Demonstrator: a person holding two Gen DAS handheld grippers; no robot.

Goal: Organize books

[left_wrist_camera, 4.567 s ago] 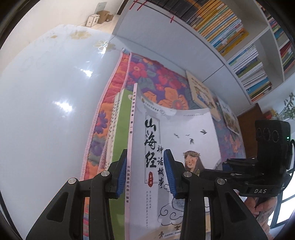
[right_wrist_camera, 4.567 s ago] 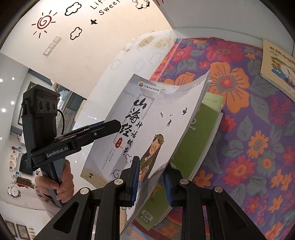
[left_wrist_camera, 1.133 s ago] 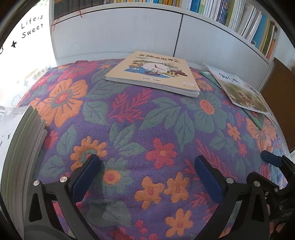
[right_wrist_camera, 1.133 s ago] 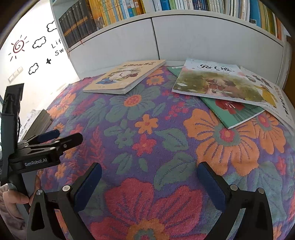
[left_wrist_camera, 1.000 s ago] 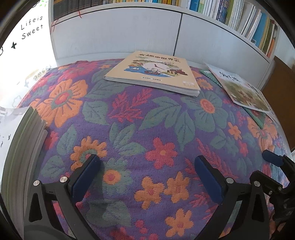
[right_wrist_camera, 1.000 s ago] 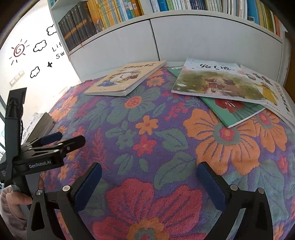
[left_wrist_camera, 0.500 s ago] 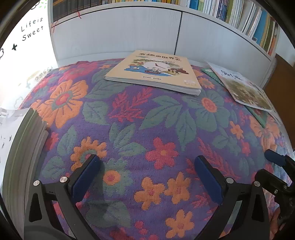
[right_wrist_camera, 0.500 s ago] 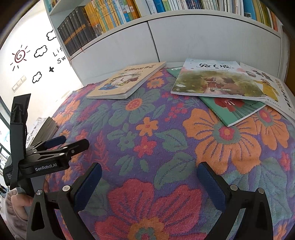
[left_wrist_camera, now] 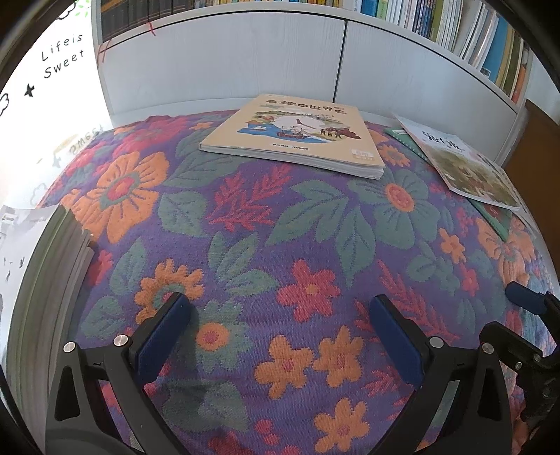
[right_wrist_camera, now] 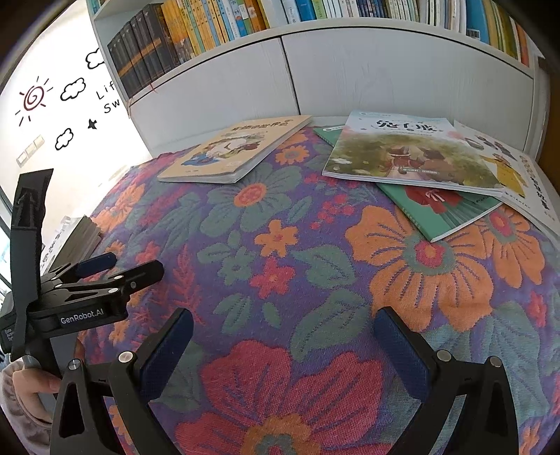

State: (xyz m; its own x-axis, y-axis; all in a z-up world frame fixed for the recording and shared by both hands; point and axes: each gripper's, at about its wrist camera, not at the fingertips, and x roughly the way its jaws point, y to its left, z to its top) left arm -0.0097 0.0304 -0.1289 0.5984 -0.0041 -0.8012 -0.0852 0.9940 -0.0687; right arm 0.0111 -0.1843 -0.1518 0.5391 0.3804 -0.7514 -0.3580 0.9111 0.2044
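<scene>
A tan picture book [left_wrist_camera: 297, 138] [right_wrist_camera: 234, 150] lies flat at the far side of the flowered cloth [left_wrist_camera: 280, 252] [right_wrist_camera: 280, 266]. To its right a green-cover book [right_wrist_camera: 406, 154] [left_wrist_camera: 469, 171] rests on a teal book [right_wrist_camera: 441, 206] and a white book [right_wrist_camera: 518, 175]. A stack of books [left_wrist_camera: 38, 280] [right_wrist_camera: 78, 238] with a white cover on top sits at the left edge. My left gripper [left_wrist_camera: 280, 336] is open over the bare cloth, nothing between its fingers. My right gripper [right_wrist_camera: 283, 350] is open too, low over the cloth.
A white cabinet [left_wrist_camera: 245, 59] [right_wrist_camera: 350, 73] with a shelf of upright books [right_wrist_camera: 245, 21] stands behind the cloth. The left gripper's body [right_wrist_camera: 87, 301] and a hand [right_wrist_camera: 31, 388] show at the left of the right wrist view. A white wall with decals [right_wrist_camera: 52, 98] lies left.
Both grippers let go of the white-cover book, which now lies on the left stack, and opened wide. In the last second both views crept slightly closer to the books on the far side.
</scene>
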